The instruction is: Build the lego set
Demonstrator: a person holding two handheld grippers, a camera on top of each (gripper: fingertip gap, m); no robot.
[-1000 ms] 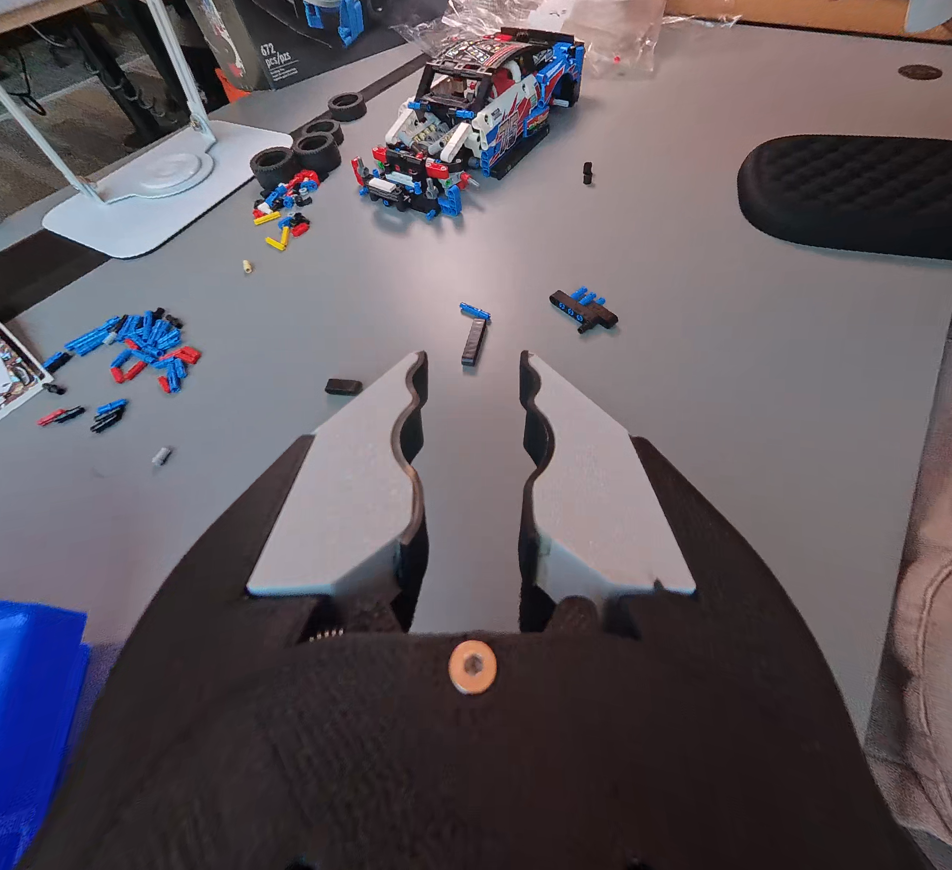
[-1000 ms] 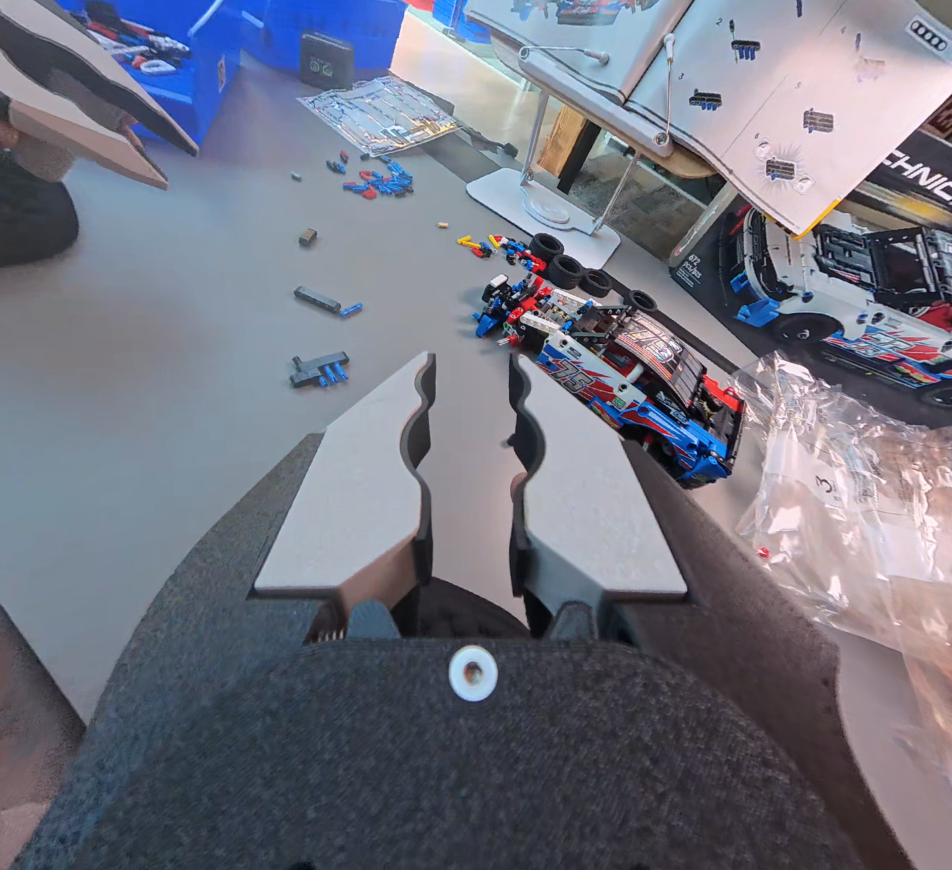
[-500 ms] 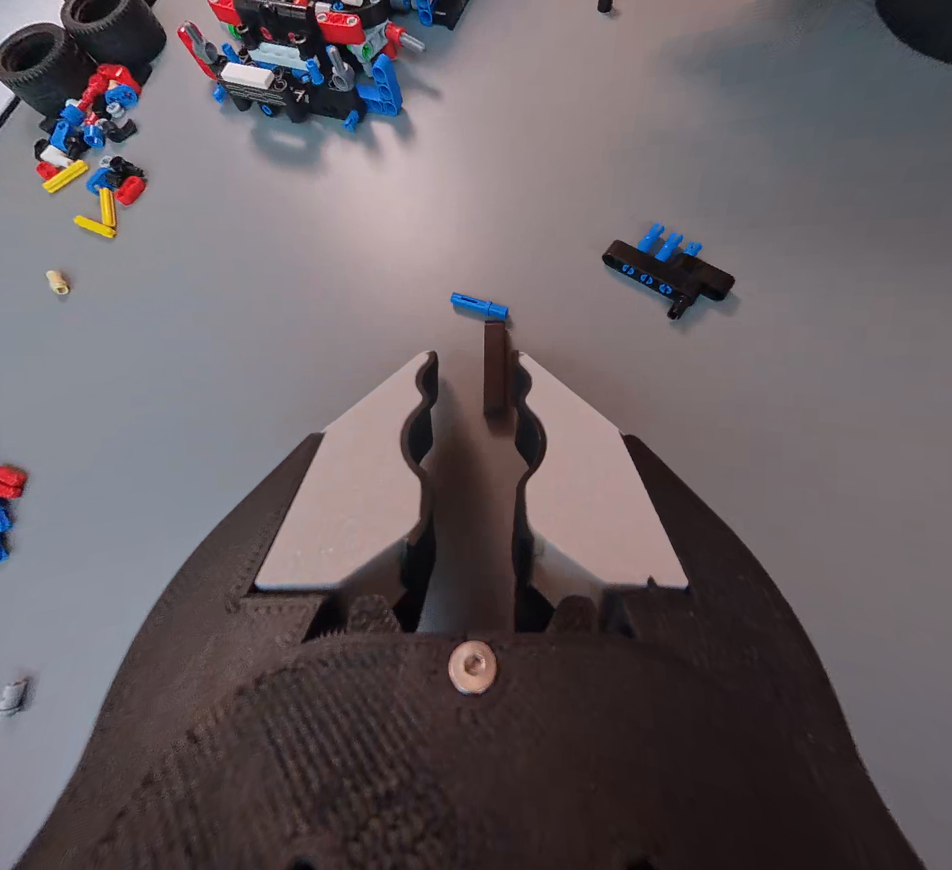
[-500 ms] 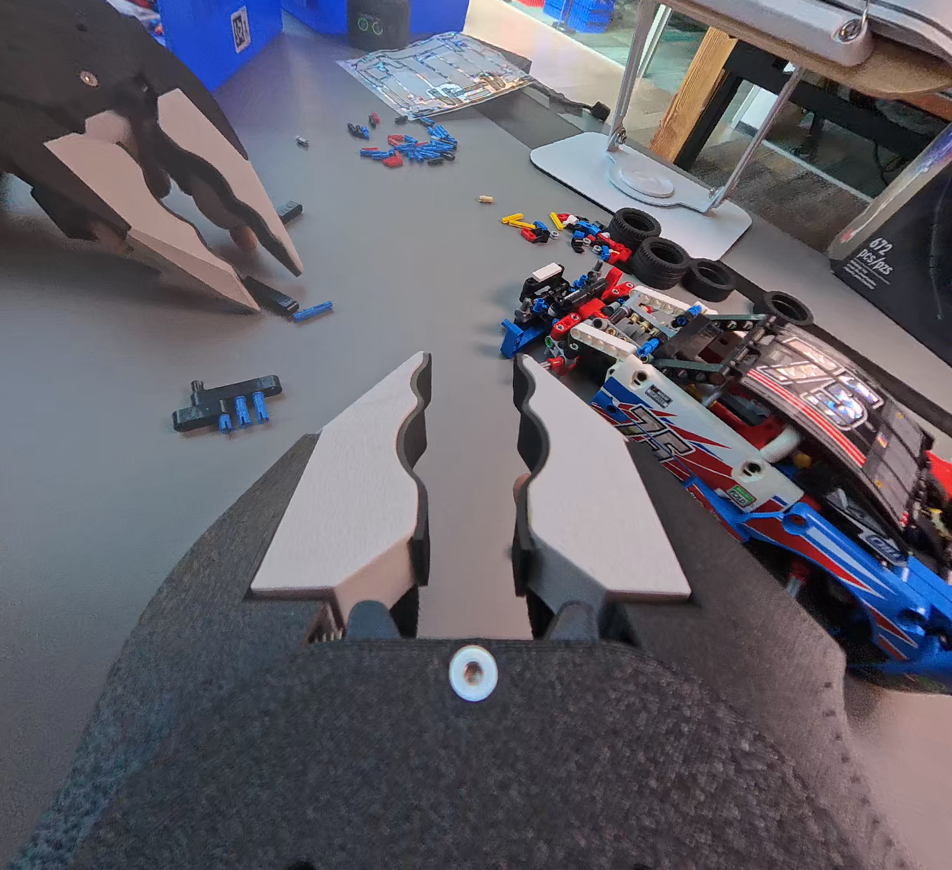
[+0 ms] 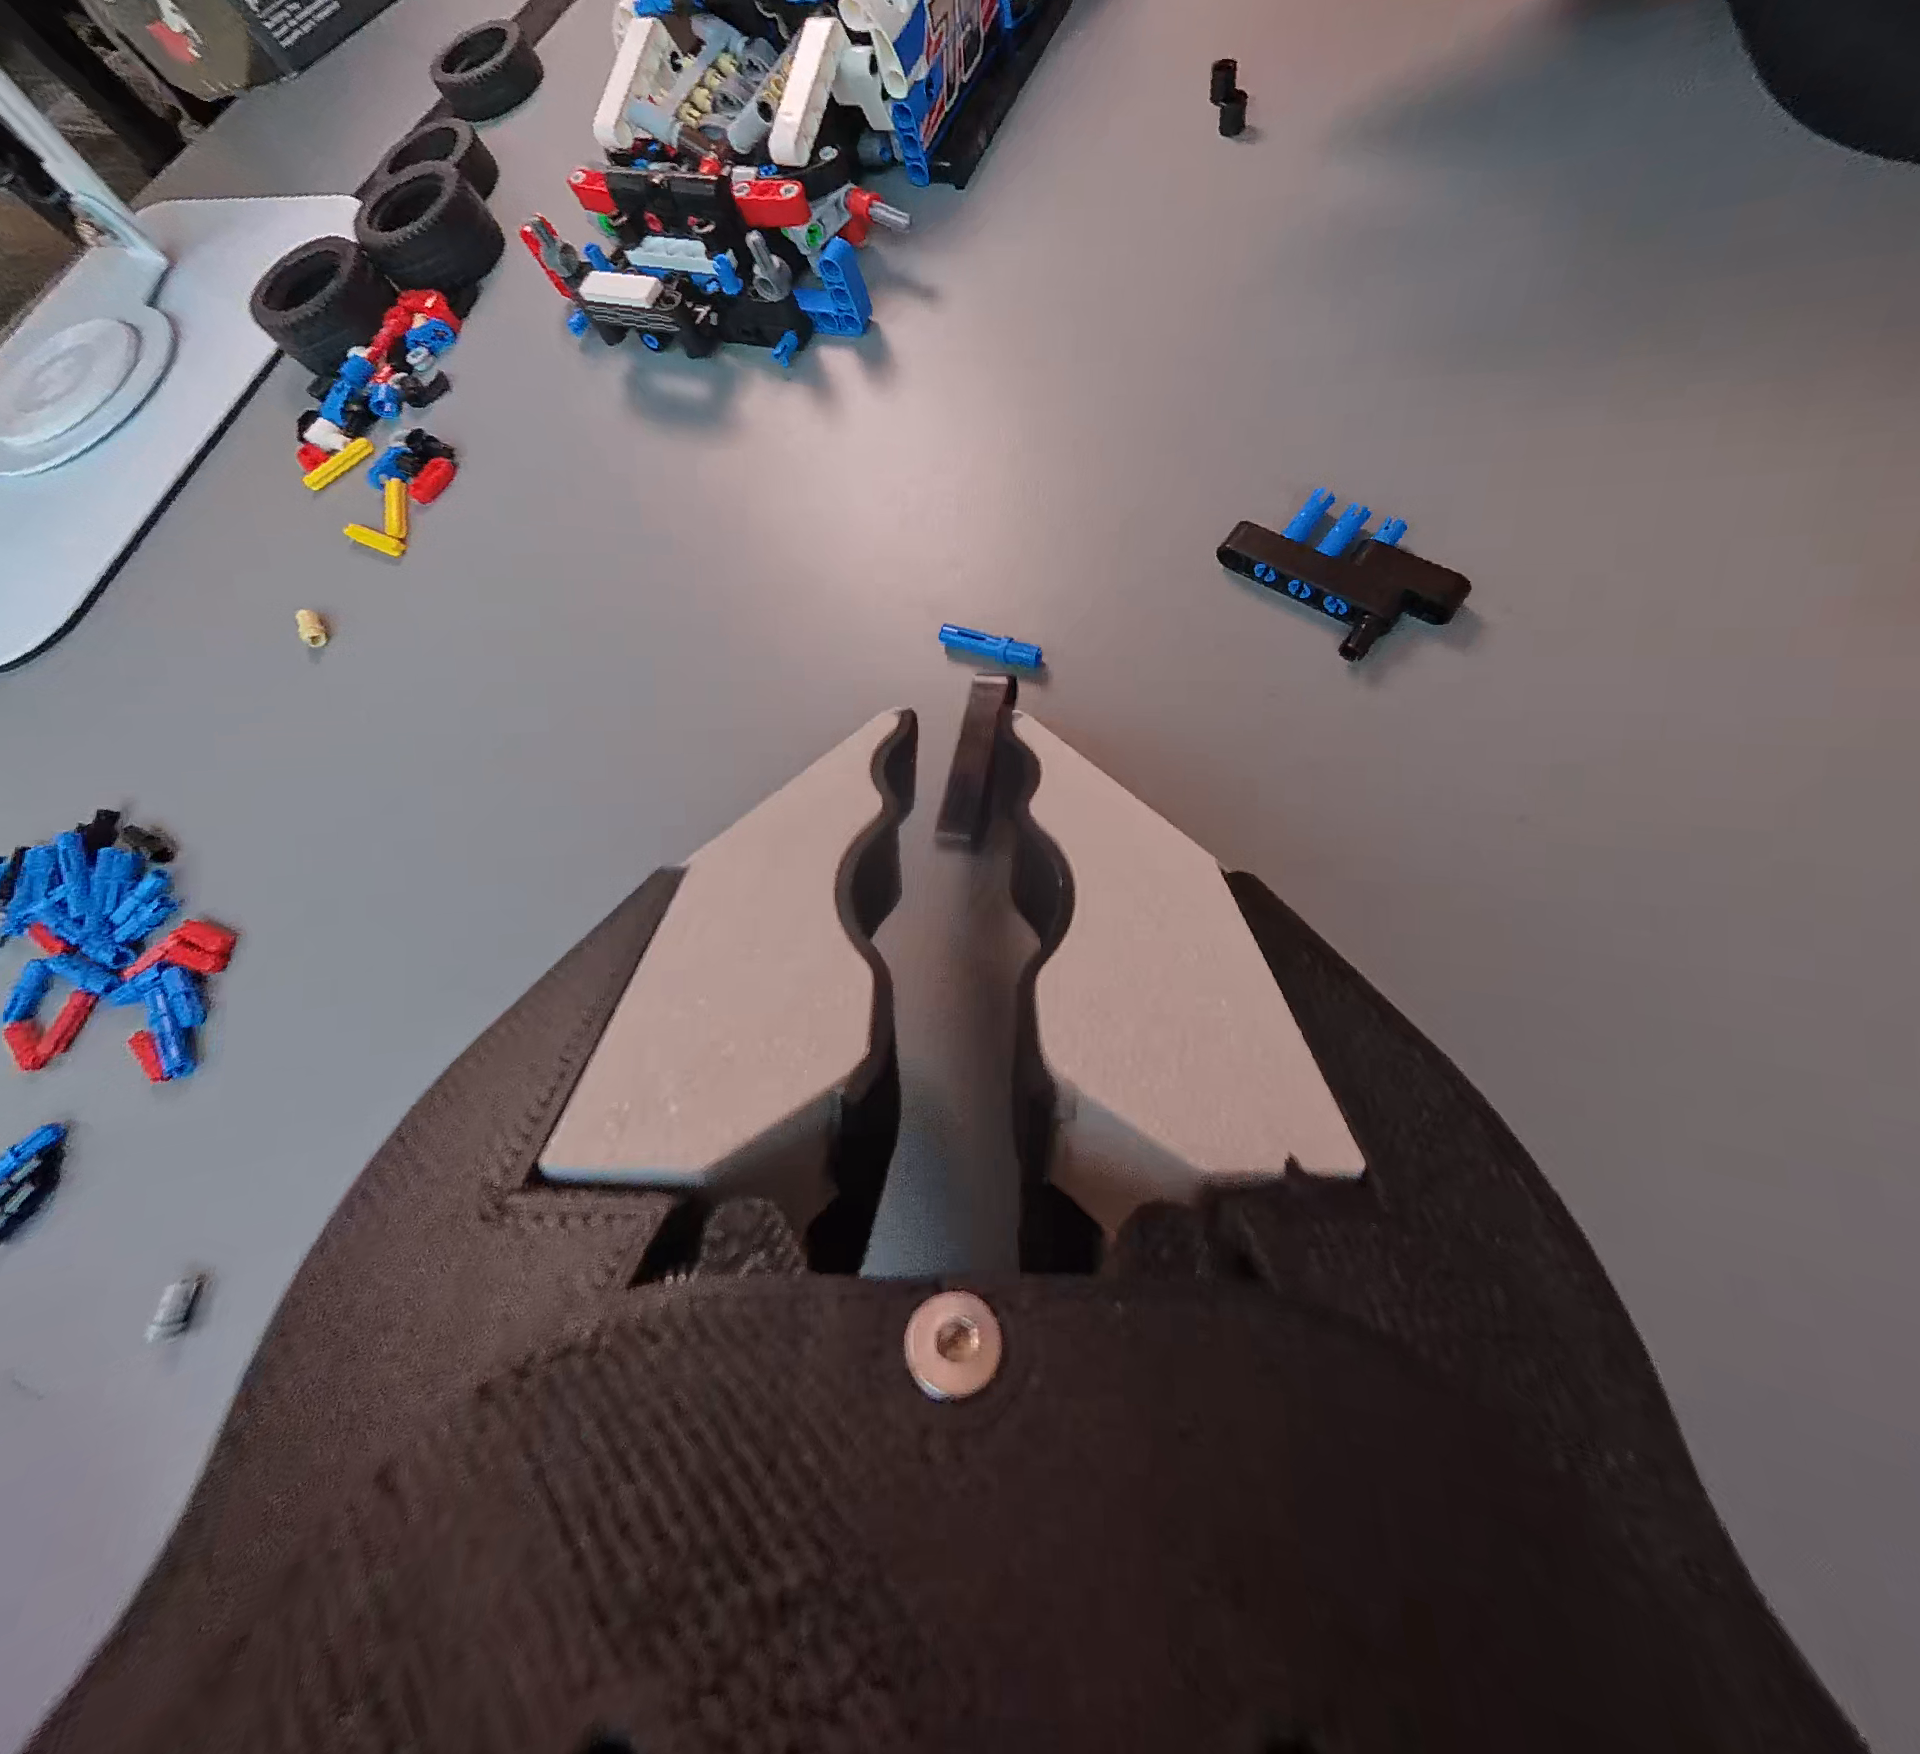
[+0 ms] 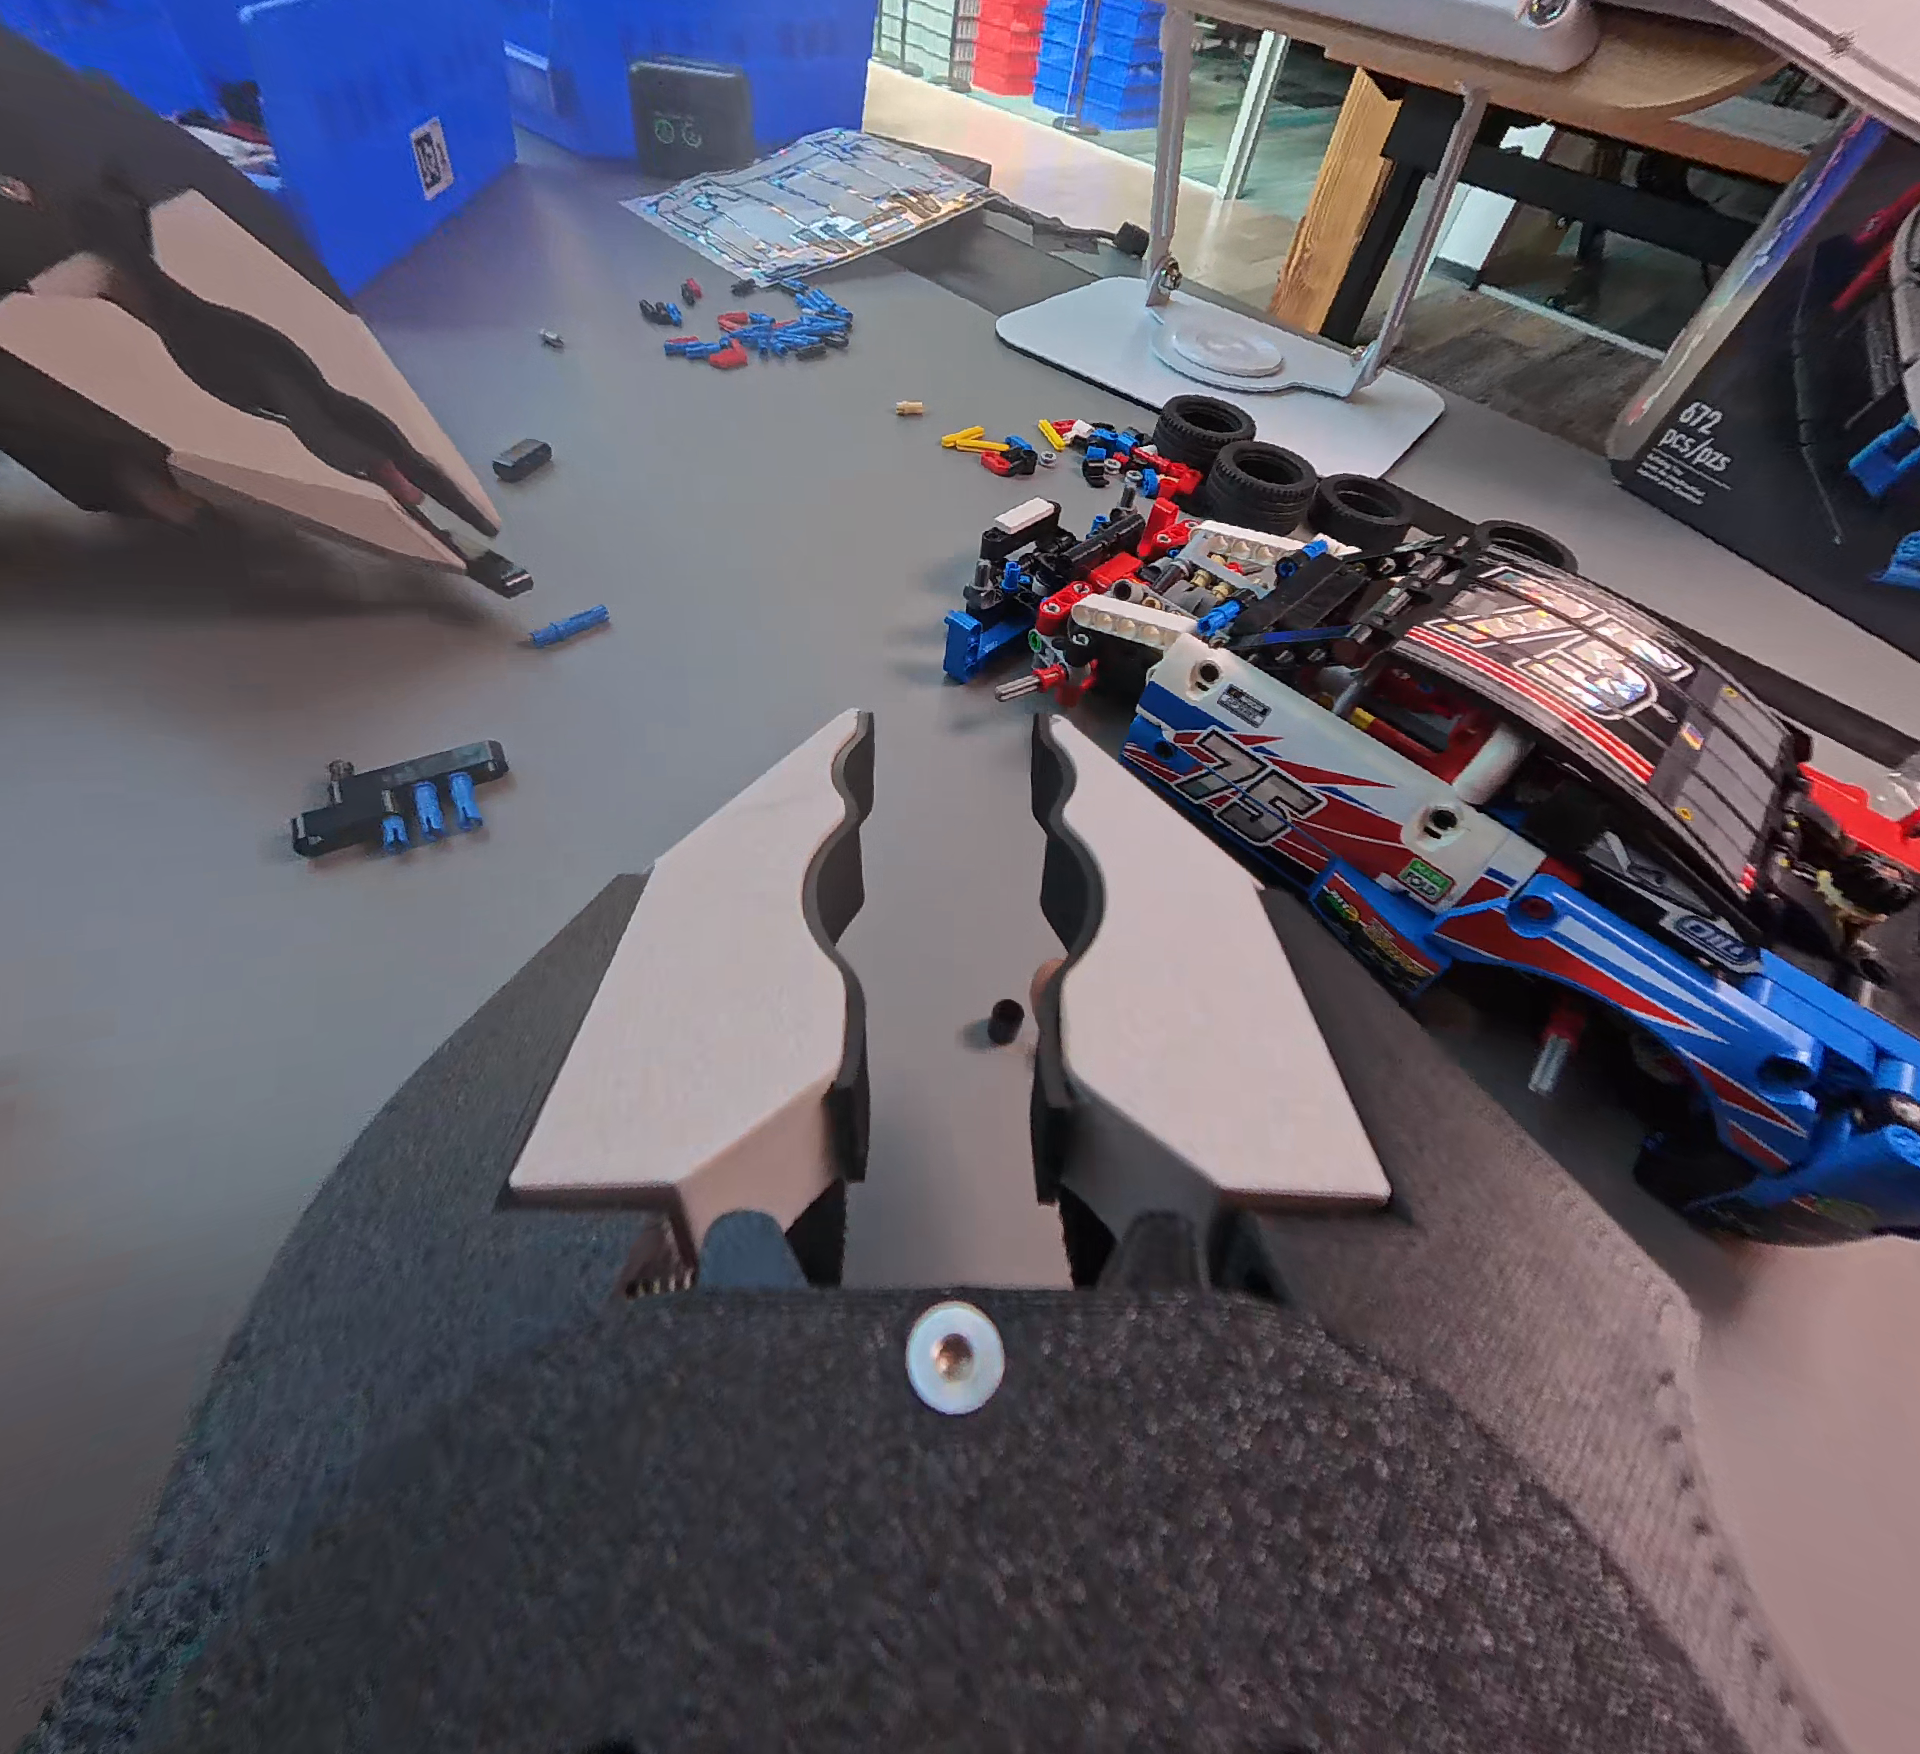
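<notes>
Grey desk (image 5: 1351,873), workshop w/ blue bins (image 6: 364,73) in bkgd. Landmark = black beam (image 5: 977,759), a short flat lego piece on the desk, mid-front.

Left claw (image 5: 961,728) is down around the beam: jaws still apart, beam lying lengthwise in the gap, against the right-hand finger (image 5: 1132,956); other side shows daylight. Not a firm pinch yet, judged as closing in for pickup. Right wrist view shows the beam's tip (image 6: 499,574) poking past the claw tips, low to the desk.

Blue pin (image 5: 989,644) just beyond the beam, loose, prob. next to go in. To the beam's right, well apart: black beam sub-assy w/ three blue pins (image 5: 1340,572), likely the mate.

Further out past the beam: part-built race car (image 5: 821,146), nose open toward the claw for access. Four tyres (image 5: 416,218) + small mixed parts (image 5: 379,416) left of the car. Blue/red pin heap (image 5: 104,935) far left of the beam.

Right claw (image 6: 951,748) spread, empty, hovering beside the car; small black bush (image 6: 1004,1018) on the desk under it.
</notes>
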